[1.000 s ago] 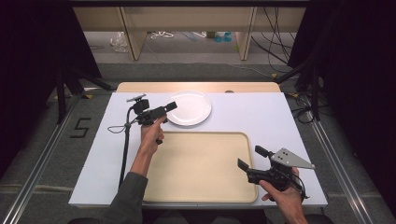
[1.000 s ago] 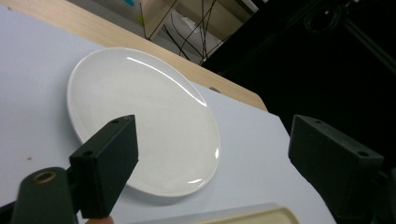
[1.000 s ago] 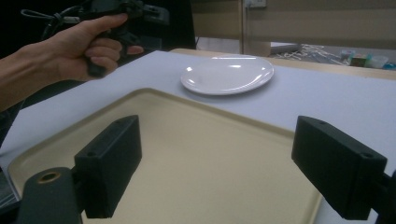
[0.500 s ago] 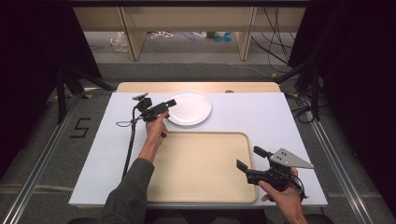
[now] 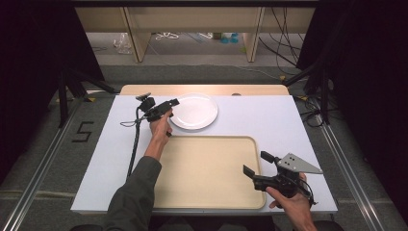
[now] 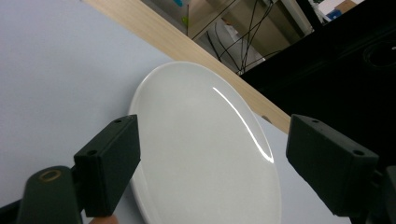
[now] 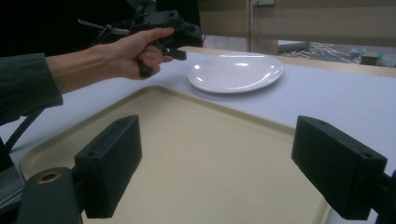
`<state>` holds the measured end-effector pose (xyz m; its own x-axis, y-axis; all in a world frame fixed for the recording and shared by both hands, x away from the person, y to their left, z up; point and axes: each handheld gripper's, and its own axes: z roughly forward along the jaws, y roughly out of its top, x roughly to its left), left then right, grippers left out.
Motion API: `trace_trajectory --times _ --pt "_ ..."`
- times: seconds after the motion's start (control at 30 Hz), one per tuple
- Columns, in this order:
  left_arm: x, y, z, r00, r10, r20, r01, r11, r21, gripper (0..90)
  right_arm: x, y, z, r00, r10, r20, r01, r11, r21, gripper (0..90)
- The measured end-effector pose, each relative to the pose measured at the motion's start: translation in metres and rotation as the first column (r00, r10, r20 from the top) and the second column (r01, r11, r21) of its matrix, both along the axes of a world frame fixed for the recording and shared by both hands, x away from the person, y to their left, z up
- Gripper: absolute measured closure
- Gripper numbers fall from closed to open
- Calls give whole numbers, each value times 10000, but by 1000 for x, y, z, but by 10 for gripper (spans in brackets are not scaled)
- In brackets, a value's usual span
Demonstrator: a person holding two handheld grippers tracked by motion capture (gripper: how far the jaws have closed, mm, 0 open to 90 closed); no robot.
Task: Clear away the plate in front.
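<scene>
Counter (image 5: 288, 120): we log a pale sheet across the middle of the high view, a wooden strip along its upper edge, dark floor on both sides. Bare surface runs wide to the right of the plate and along the left margin.

Tray (image 5: 207, 168): beige, shallow, raised rim, lower centre of the high view, nothing lying in it. Its upper rim lies just below the plate, apart from it.

Plate (image 5: 194, 110): white, round, glossy, flat on the counter at upper centre of the high view. We judge it stiff, light to moderate in weight, slick on the glaze and breakable if dropped or knocked on the tray rim. The low rim is the only place to take hold, one jaw under the lip and one on top; the left edge is the nearest. The grip will be shallow, so we would lift level and slowly.

Left claw (image 5: 168, 107): held in the person's left hand just left of the plate. In the left gripper view the jaws stand spread wide, the plate (image 6: 205, 149) between and beyond them, nothing pinched.

Right claw (image 5: 255, 164): lower right of the high view, over the tray's right edge, well apart from the plate. In the right gripper view its jaws are spread and hold nothing, over the tray (image 7: 196, 154).

Room: the way from plate to tray is short and unobstructed; only the tray rim needs clearing.
</scene>
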<state>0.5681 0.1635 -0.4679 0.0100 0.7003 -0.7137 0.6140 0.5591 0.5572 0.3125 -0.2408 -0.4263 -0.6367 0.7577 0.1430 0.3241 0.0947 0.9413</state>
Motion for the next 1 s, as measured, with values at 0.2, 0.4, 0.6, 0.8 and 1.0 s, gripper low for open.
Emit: trace_trajectory --times 0.2,0.4,0.6,0.8,1.0 --pt "3 -1 -10 9997 90 -209 -92 9999 -121 172 1 1 -1 9999 94 54 -95 9999 121 169" --pt "6 -1 -17 9988 200 -448 -205 9997 -114 170 1 0 0 10000 58 22 -58 9999 90 169" --pt "8 -2 -24 9981 272 -552 -292 9989 -369 165 1 0 -1 9999 147 54 -147 9998 141 170" --pt "8 -5 -28 9978 191 -629 -225 9983 -534 166 1 0 -1 9998 172 133 -173 9998 119 172" --pt "9 -8 -31 9977 66 -668 -116 9971 -755 165 1 1 -1 9998 206 67 -207 9997 160 173"
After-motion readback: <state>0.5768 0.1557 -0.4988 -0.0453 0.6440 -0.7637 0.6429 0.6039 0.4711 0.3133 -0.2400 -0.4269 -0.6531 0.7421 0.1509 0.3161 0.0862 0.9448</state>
